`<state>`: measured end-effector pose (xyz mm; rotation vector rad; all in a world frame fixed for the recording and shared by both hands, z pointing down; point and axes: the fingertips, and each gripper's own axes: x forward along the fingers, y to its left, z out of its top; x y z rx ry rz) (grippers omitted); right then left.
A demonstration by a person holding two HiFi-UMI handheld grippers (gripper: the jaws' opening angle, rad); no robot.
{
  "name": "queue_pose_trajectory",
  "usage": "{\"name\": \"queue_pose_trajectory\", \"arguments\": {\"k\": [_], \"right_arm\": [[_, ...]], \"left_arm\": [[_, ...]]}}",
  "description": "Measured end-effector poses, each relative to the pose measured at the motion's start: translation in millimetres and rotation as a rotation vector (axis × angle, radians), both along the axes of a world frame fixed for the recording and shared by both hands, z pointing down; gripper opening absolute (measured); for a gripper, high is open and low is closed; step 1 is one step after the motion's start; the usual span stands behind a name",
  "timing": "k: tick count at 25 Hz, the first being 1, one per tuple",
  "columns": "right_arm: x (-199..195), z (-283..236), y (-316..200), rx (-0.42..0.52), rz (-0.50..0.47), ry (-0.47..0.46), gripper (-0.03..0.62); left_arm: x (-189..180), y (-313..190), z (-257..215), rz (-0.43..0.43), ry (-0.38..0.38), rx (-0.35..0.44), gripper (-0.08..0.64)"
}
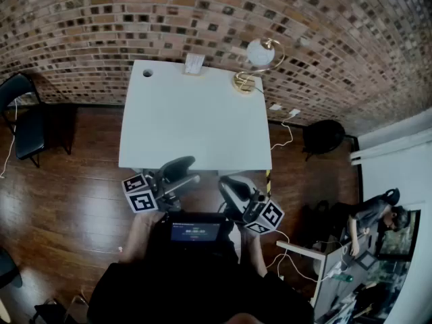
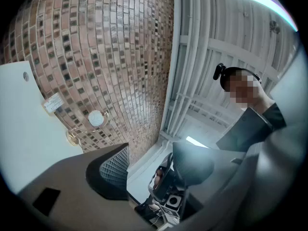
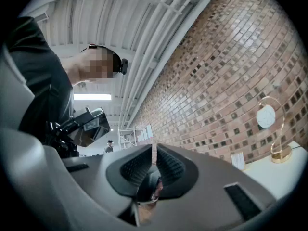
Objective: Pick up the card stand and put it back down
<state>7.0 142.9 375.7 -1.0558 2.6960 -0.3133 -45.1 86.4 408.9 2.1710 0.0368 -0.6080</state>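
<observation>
Left gripper (image 1: 177,173) sits at the lower centre of the head view, short of the near edge of the white table (image 1: 196,127). In its own view its jaws stand wide apart with nothing between them, only the room beyond. Right gripper (image 1: 237,189) is just beside it toward the lower right, and in the right gripper view (image 3: 154,163) its two ribbed pads meet with nothing pinched between.

At the upper centre of the head view the card stand (image 1: 194,64) stands upright on the far edge of the table against the brick wall, well apart from both tools. A globe lamp (image 1: 253,63) stands to its right.

Judging from this, the pick-up has not begun: neither tool has reached the stand. The reach across the table, the grasp, the lift and the setting down all appear to lie ahead.
</observation>
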Motion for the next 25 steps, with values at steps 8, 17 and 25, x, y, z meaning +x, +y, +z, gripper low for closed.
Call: {"name": "queue_pose_trajectory", "arguments": {"k": [8, 17, 25], "right_arm": [[-10.6, 34.3, -84.1, -0.095, 0.042, 0.074, 0.224], [30.1, 65.3, -149.8, -0.128, -0.03, 0.027, 0.224], [90.8, 77.4, -244.5, -0.103, -0.132, -0.029, 0.224]], "left_arm": [[-49.4, -84.8, 18.8, -0.094, -0.004, -0.002, 0.268], [-36.1, -123.9, 32.3, -0.191, -0.068, -0.035, 0.268], [17.5, -195.0, 27.7, -0.275, -0.197, -0.043, 0.268]]}}
